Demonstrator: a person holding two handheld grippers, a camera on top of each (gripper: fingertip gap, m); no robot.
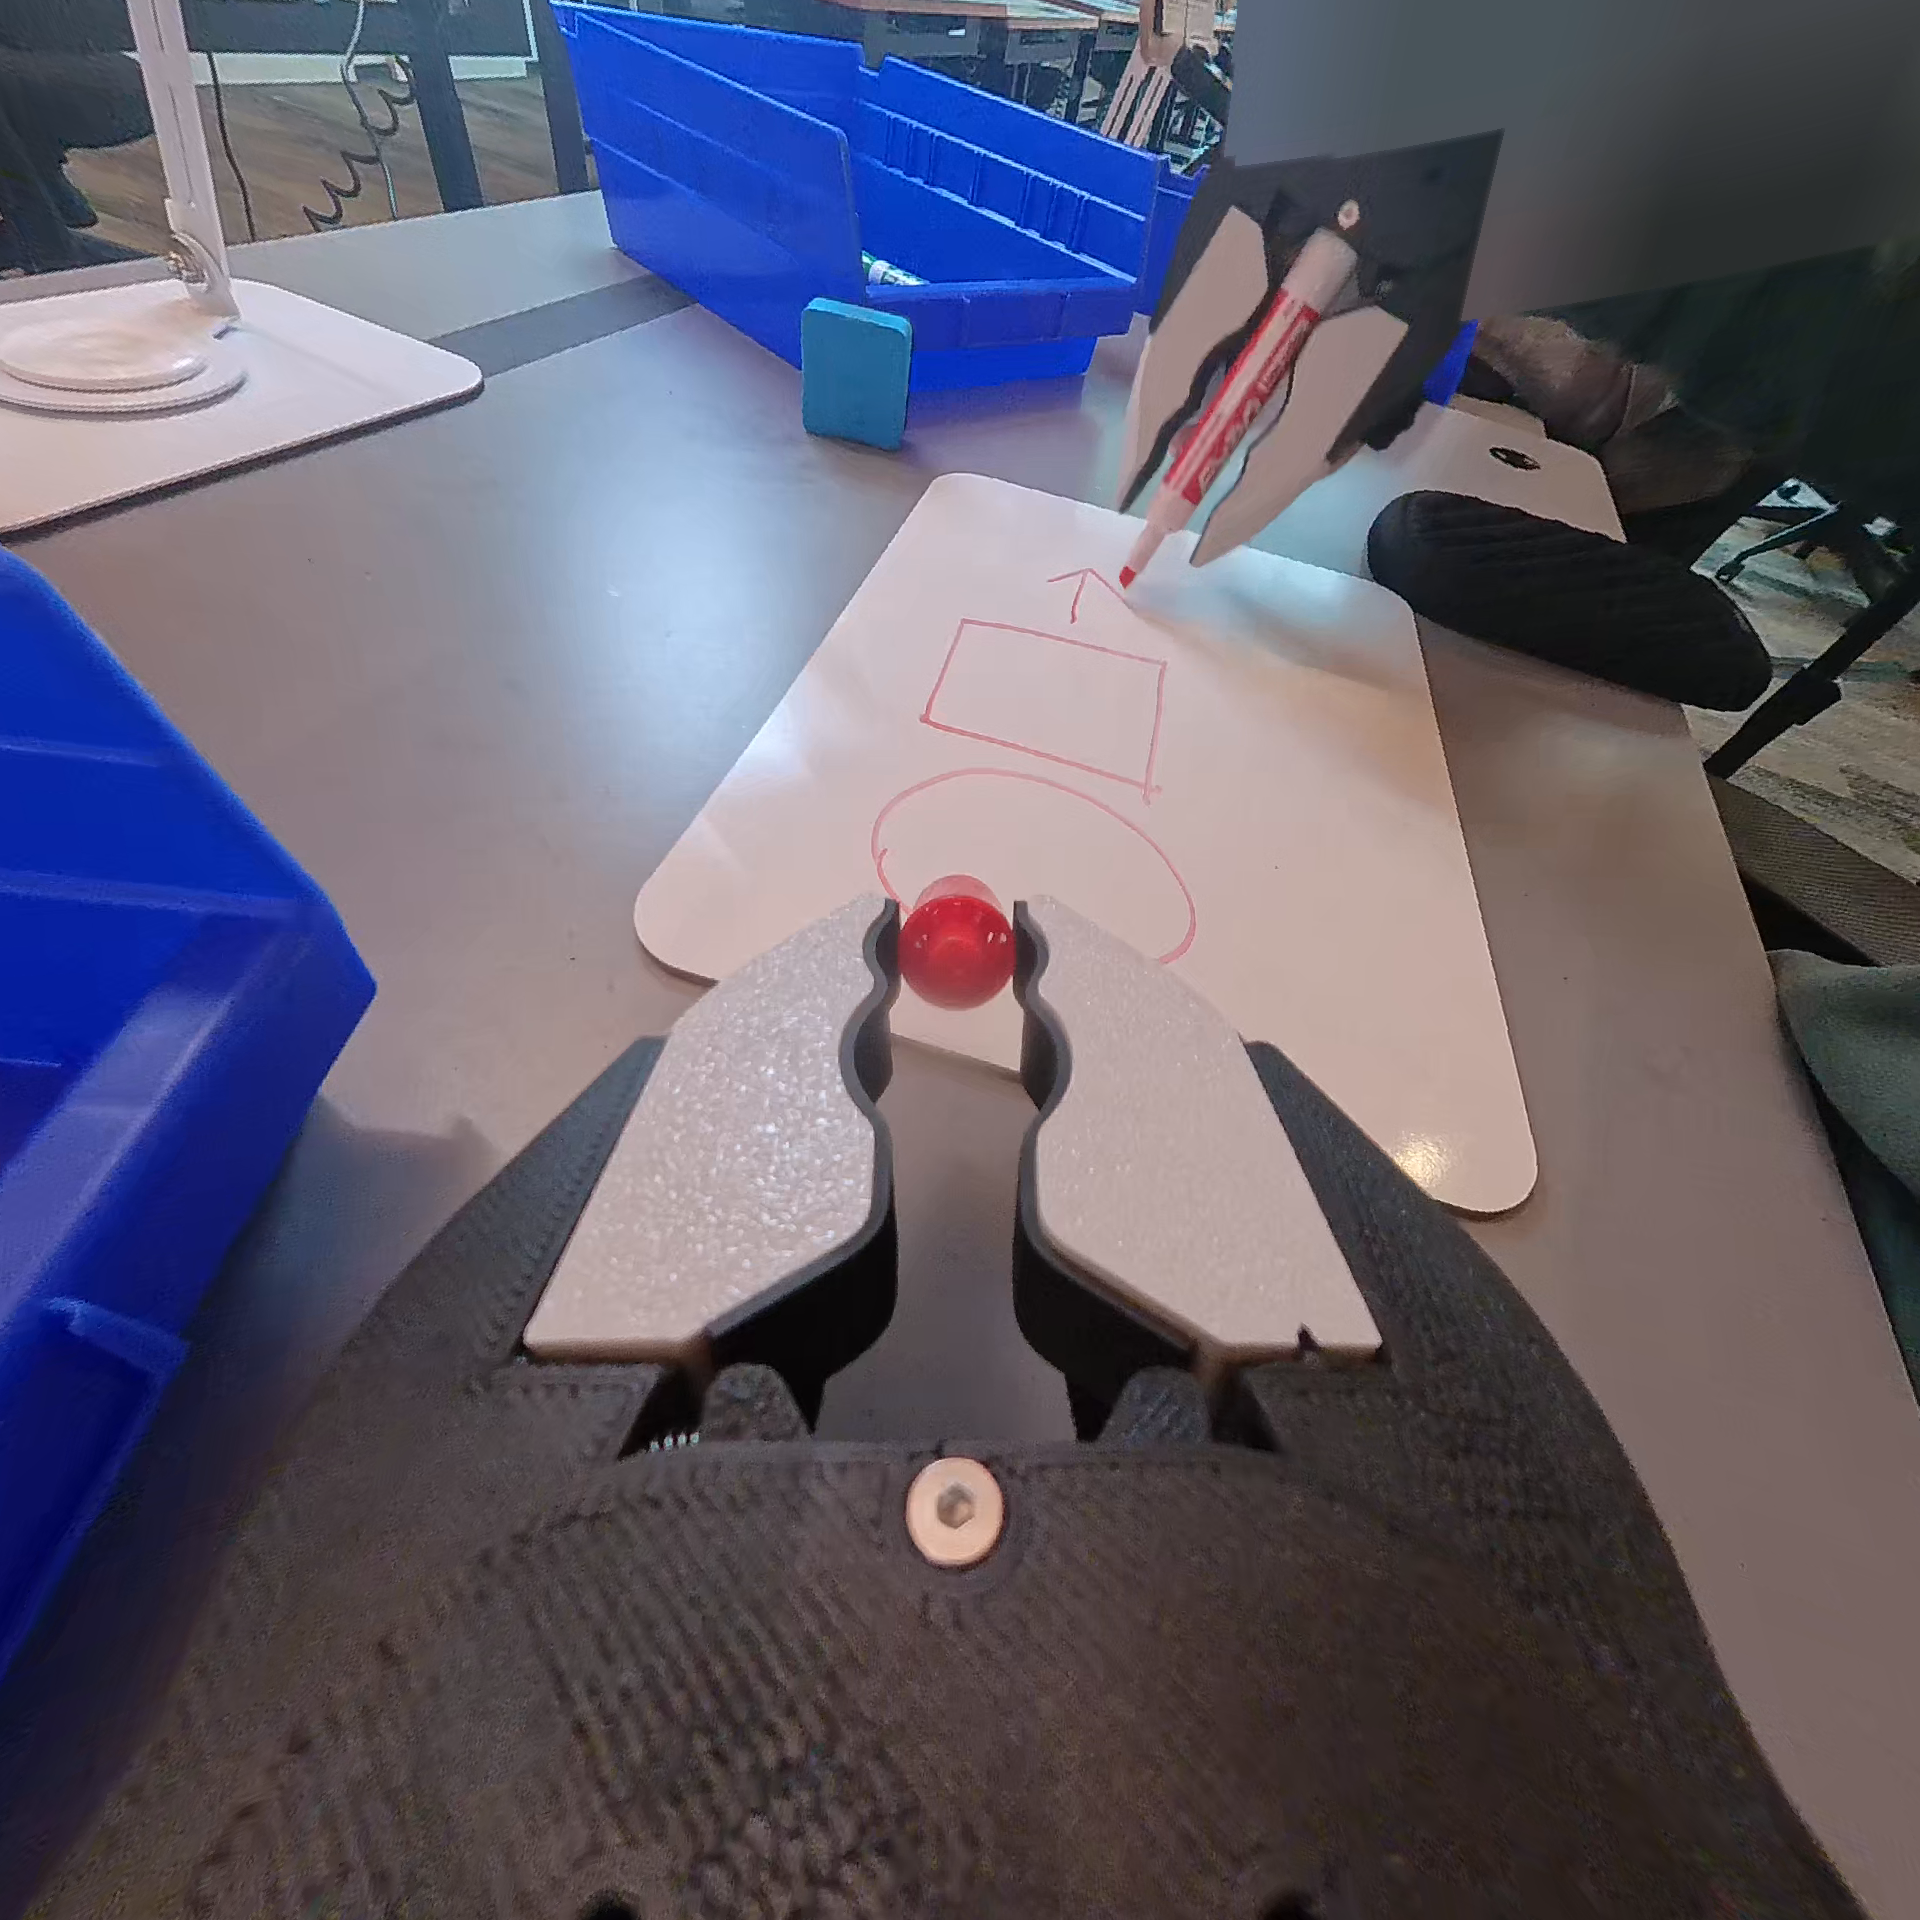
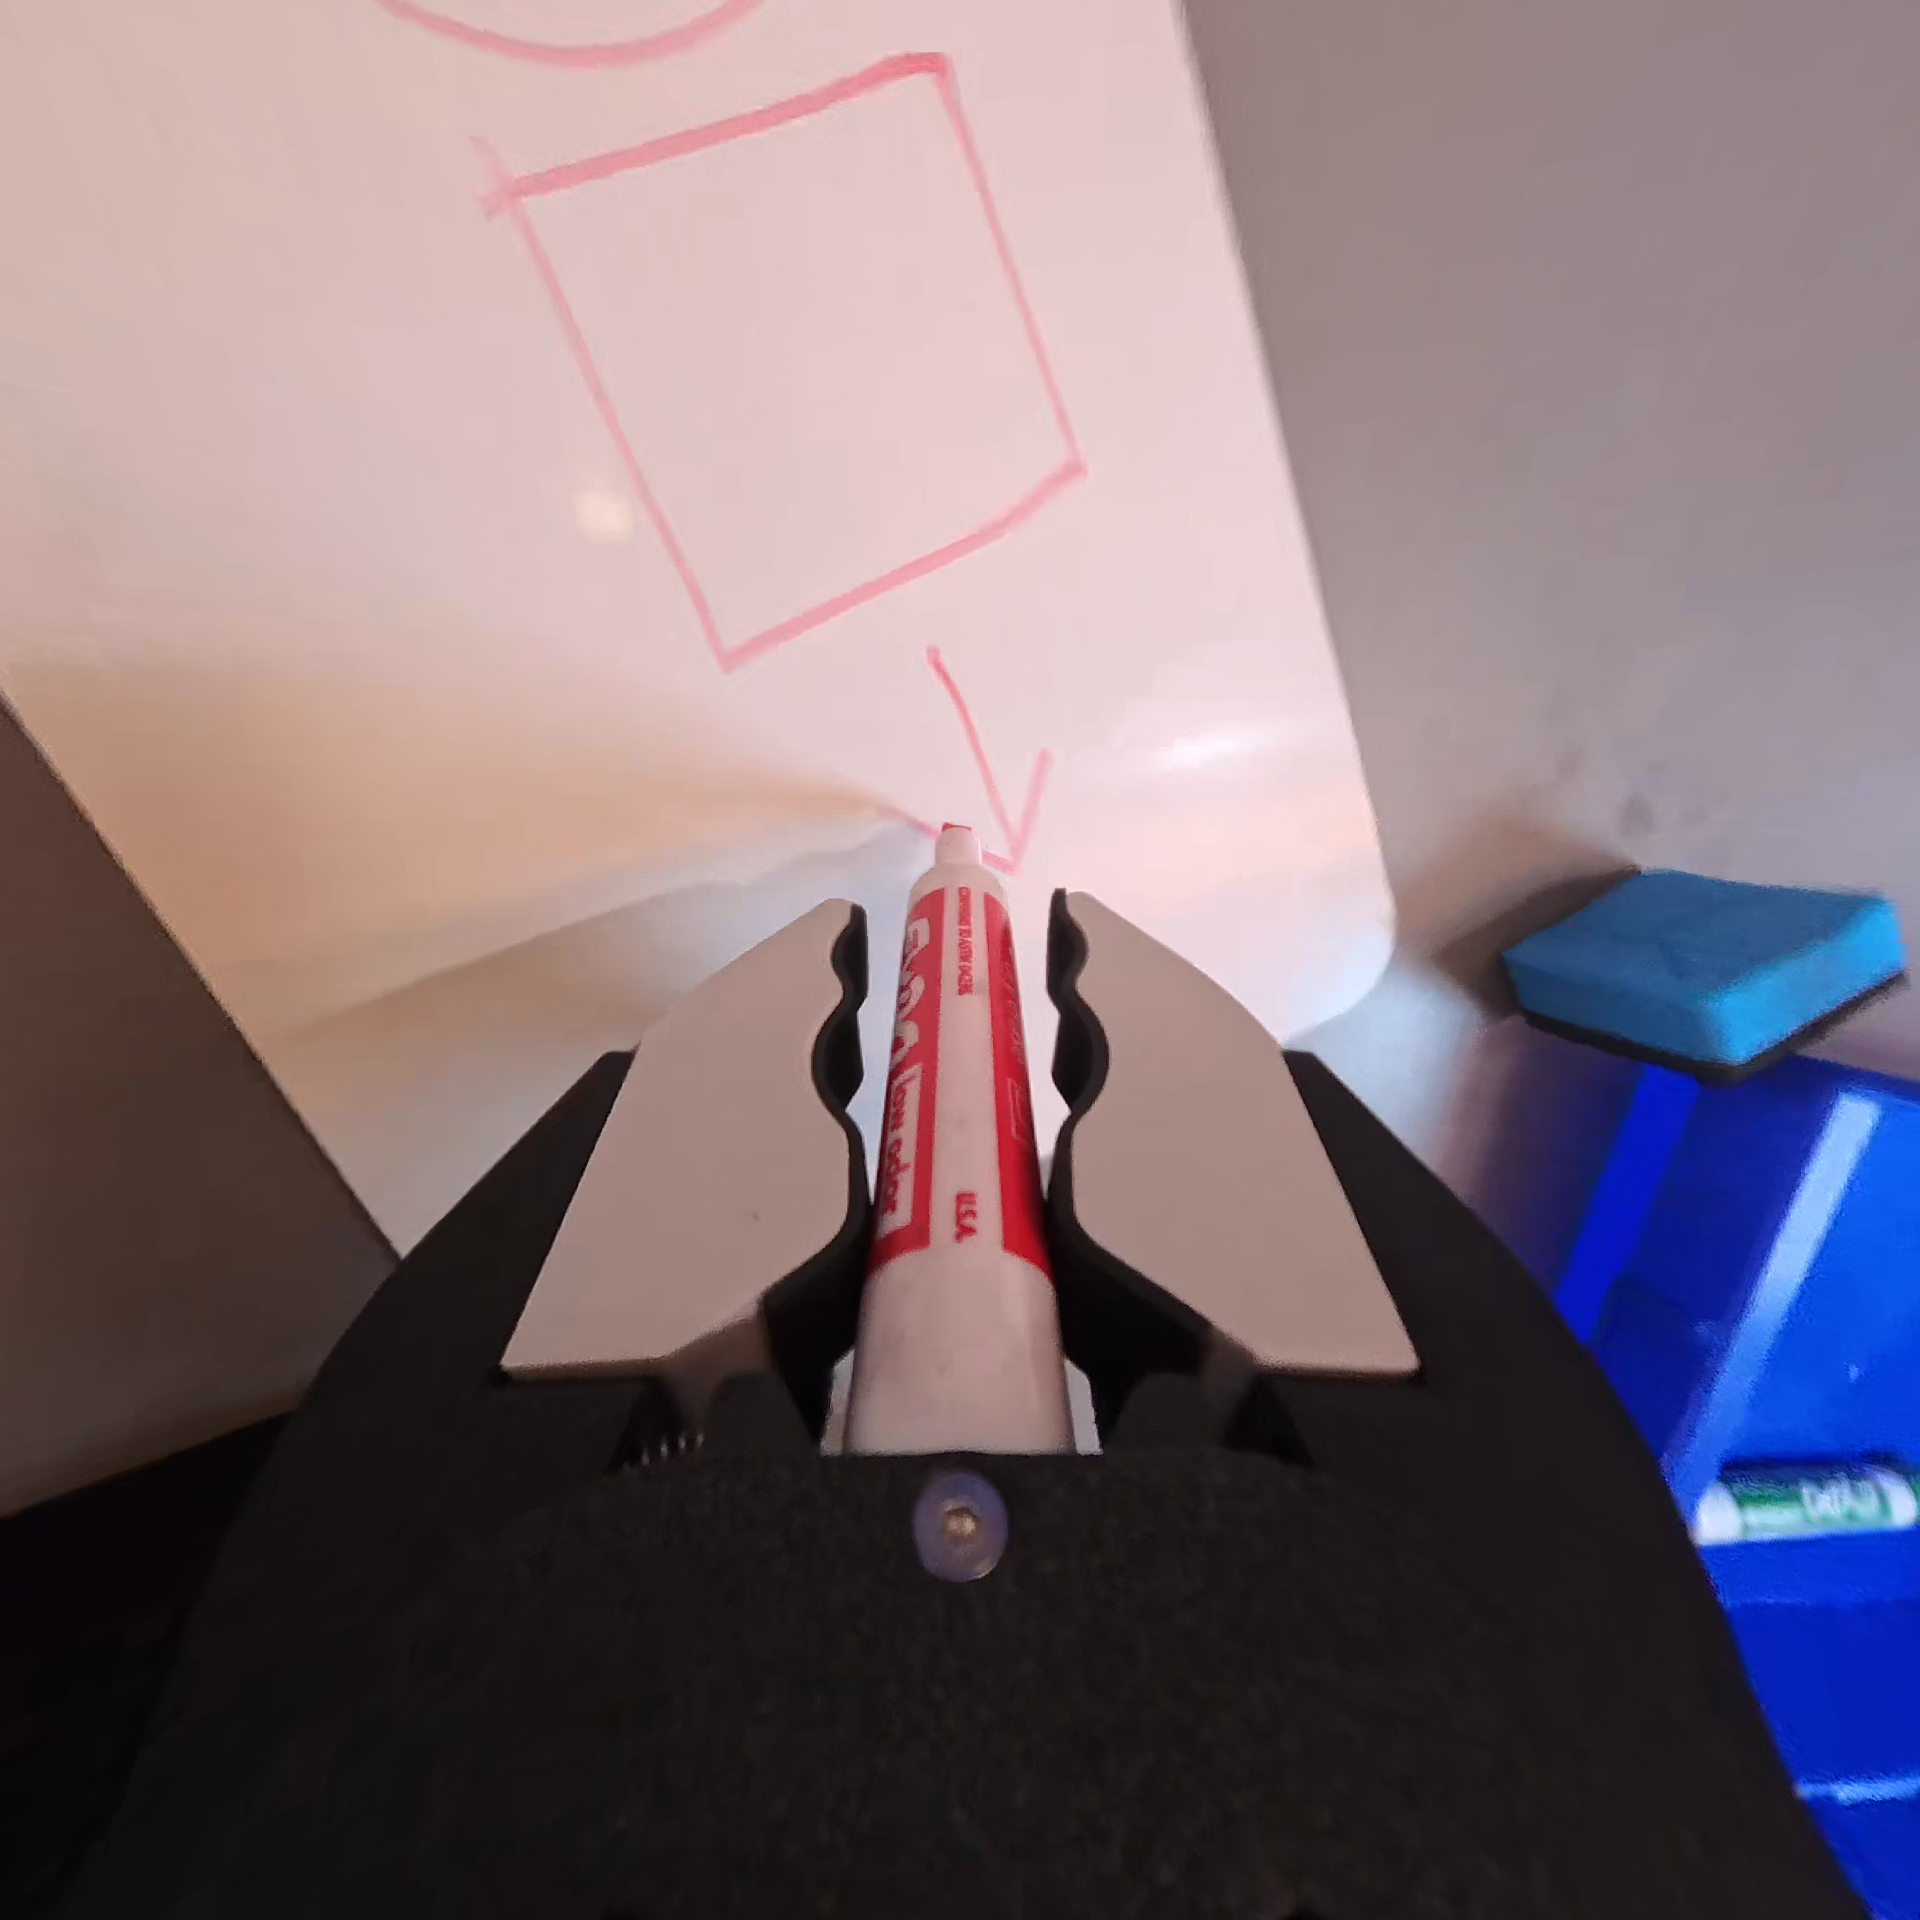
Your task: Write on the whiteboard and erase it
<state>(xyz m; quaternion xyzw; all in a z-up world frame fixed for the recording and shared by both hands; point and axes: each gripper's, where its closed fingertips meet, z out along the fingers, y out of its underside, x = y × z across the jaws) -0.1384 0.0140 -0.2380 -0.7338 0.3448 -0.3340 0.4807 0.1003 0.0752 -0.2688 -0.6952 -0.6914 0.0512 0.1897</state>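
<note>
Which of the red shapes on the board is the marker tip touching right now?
The arrow, at the board's far end; the marker tip meets its head. The square and oval lie apart.

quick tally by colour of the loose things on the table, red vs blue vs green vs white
Red: 2, the red marker in the right gripper and the red cap in the left gripper
Blue: 3, two blue bins and the blue eraser
Green: 1, the green marker
White: 1, the whiteboard
Total: 7
</note>
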